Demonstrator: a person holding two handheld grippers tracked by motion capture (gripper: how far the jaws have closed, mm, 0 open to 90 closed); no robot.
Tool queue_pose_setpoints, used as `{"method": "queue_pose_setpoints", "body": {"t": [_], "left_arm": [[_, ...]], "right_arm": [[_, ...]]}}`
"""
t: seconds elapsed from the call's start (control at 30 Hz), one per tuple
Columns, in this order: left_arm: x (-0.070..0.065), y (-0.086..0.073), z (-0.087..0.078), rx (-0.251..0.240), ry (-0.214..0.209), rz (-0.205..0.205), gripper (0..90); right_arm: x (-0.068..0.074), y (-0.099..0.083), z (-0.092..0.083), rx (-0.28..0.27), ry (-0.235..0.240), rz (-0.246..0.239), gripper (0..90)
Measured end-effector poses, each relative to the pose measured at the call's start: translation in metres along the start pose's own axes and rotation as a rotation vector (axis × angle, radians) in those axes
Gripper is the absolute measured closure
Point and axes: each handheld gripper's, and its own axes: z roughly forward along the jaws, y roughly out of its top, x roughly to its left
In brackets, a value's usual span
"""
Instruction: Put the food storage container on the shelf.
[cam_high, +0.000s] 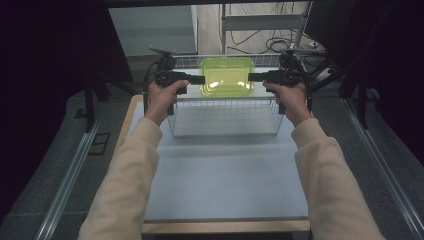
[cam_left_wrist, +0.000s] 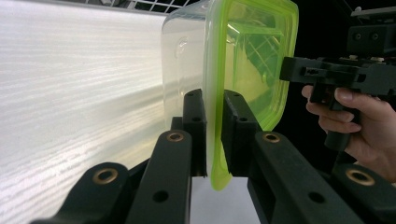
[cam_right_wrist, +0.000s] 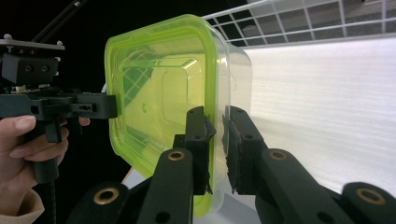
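Note:
A clear plastic container (cam_high: 227, 75) with a lime-green lid (cam_left_wrist: 252, 56) hangs in the air over a wire basket (cam_high: 225, 100), held at both ends. My left gripper (cam_high: 202, 79) is shut on the lid's rim at its left end; in the left gripper view (cam_left_wrist: 214, 95) the green edge is pinched between the two jaws. My right gripper (cam_high: 250, 76) is shut on the opposite rim, and its view (cam_right_wrist: 215, 112) shows the lid (cam_right_wrist: 159, 93) and the clear tub (cam_right_wrist: 233, 70) clamped at the edge. Each gripper view shows the other gripper at the far end.
The wire basket stands at the far end of a grey mat (cam_high: 225, 175) on a wooden table. Its mesh wall (cam_right_wrist: 303, 21) rises behind the container. Metal rails (cam_high: 70, 175) run along both sides. Cables and a metal rack (cam_high: 260, 22) lie beyond the basket.

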Motion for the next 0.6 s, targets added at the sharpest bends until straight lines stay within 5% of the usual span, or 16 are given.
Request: {"method": "queue_pose_setpoints", "body": {"t": [0.4,0.6], "left_arm": [[0.015,0.005,0.013,-0.019,-0.003,-0.039,81.0],[0.016,0.007,0.017,-0.045,0.055,-0.02,70.4]], "right_arm": [[-0.01,0.005,0.011,0.006,-0.029,0.012,79.0],[-0.009,0.006,0.018,0.011,-0.081,-0.029,69.9]]}}
